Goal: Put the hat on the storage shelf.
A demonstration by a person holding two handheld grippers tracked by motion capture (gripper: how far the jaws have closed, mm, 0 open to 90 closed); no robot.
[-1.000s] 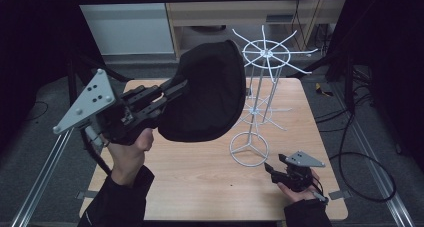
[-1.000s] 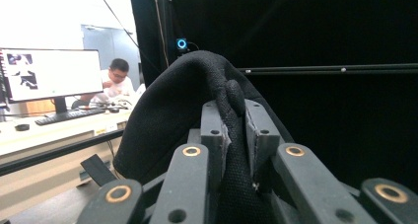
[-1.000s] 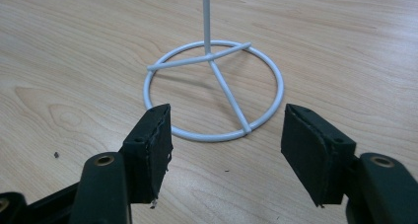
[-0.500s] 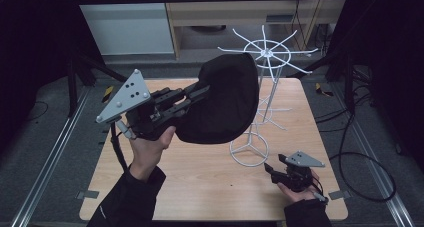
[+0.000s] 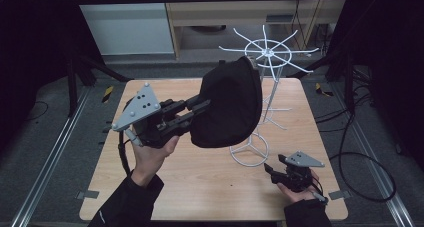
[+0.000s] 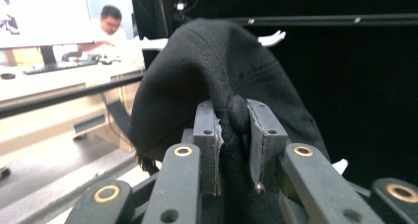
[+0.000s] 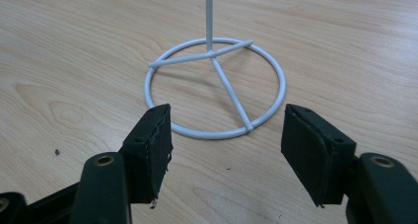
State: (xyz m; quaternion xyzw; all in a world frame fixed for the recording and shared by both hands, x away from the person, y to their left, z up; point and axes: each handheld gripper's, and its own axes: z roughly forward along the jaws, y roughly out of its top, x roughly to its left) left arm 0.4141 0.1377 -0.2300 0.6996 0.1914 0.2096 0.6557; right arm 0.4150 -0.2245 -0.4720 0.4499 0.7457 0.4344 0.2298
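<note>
A black cap [image 5: 230,104] hangs in the air over the table, pinched at its edge by my left gripper [image 5: 200,109]. In the left gripper view the jaws are shut on a fold of the cap [image 6: 212,76]. A white wire stand [image 5: 267,54] with spokes at its top rises just right of the cap; the cap's top sits close beside the spoked ring. The stand's round base [image 7: 217,88] lies on the wood right before my right gripper [image 7: 226,152], which is open and holds nothing. That right gripper [image 5: 272,169] rests low near the table's front right.
The wooden table [image 5: 200,187] is bordered by metal rails [image 5: 45,162] on both sides. Cables [image 5: 370,157] trail on the floor at the right. A shelf unit [image 5: 220,17] stands behind the table. A person sits at a desk [image 6: 59,71] far off in the left gripper view.
My left gripper has carried the cap to the right, towards the stand's top. The right gripper has stayed still by the base.
</note>
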